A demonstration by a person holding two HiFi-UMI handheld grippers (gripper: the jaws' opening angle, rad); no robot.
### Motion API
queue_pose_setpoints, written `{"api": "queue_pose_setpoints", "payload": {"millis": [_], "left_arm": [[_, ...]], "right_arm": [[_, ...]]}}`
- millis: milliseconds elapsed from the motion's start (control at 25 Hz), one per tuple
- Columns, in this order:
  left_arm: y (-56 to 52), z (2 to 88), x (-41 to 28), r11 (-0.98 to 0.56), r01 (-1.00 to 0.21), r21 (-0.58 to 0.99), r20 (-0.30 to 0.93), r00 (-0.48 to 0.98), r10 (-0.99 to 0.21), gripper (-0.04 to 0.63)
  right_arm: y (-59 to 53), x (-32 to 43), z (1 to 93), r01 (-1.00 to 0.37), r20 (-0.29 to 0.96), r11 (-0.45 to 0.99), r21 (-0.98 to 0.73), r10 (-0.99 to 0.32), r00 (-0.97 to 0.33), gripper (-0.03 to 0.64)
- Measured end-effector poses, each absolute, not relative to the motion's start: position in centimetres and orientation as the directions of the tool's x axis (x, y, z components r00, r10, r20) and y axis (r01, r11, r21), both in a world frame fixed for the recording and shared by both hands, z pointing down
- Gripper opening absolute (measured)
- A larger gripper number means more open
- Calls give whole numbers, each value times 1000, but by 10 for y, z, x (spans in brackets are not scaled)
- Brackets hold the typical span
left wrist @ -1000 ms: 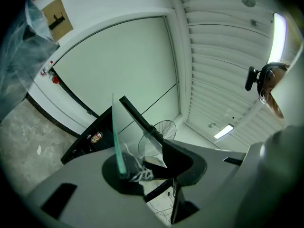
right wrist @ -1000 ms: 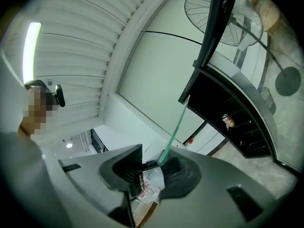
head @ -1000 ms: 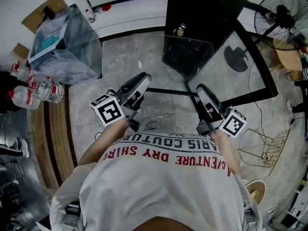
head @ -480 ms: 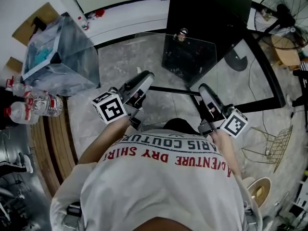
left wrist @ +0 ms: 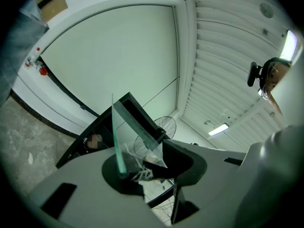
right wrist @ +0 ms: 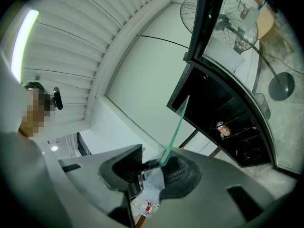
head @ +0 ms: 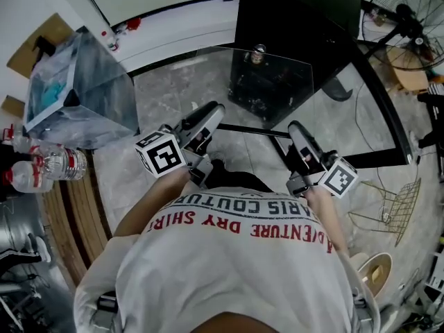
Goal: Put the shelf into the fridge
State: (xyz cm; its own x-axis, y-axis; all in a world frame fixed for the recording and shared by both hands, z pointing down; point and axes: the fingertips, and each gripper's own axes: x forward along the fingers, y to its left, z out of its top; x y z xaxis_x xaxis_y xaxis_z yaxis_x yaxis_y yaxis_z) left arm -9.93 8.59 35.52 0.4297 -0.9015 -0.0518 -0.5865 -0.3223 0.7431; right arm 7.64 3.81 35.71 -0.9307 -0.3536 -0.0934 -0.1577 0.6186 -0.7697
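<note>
Person has stepped nearer the fridge (head: 291,19) since a second ago: bag (head: 76,89) and bottles (head: 48,165) slid left in head view, and a dark shoe now shows under the grippers. Grip unchanged, both grippers in the same pose.

Shelf (head: 277,92) is a clear glass pane, rectangular, thin, with a green tint along its cut edges. Floor and fridge show straight through it. It is held off the floor, roughly level and tipped up a little at the far side, in front of the open fridge. Its far edge overlaps the fridge opening in head view; cannot tell whether it is inside yet.

Left gripper (head: 211,111) has the near left corner. Jaws are closed part way with the pane edge pinched between the pads, nothing else in there. Right gripper (head: 295,127) has the near right corner, same story: jaws closed part way, pads on the glass, green edge running up out of the gap.

Fridge is black, door (head: 374,116) swung open to the right, with a black frame and glass panel. Small jar (head: 258,53) sits on a level inside. Fan (head: 406,19) stands right of the fridge. Wire rack (head: 388,207) lies on the floor at right, well apart from the shelf.
</note>
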Motion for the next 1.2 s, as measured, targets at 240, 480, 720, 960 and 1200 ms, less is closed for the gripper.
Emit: {"api": "queue_pose_setpoints", "payload": {"millis": [240,480,720,960,1200], "left_arm": [[39,358,-116,-327,-563,759,-23,478,-878,133],[-8,362,-126,-348,-547,761,2,539,-843,133],[-46,372,-126,-365,-519,773,20,595,-803,133],[-68,376,-123,-391,-502,772,34,646,-763,135],[-81,375,-119,-417,-487,767,40,685,-727,138]], "right_arm": [[1,61,360,-210,-65,592,-778,-407,-911,115],[-35,54,364,-250,-58,567,-785,-468,-882,115],[-59,54,371,-296,-37,535,-791,-525,-850,117],[-71,57,375,-326,-30,505,-799,-575,-818,117],[-74,61,375,-352,-30,488,-799,-617,-786,117]]}}
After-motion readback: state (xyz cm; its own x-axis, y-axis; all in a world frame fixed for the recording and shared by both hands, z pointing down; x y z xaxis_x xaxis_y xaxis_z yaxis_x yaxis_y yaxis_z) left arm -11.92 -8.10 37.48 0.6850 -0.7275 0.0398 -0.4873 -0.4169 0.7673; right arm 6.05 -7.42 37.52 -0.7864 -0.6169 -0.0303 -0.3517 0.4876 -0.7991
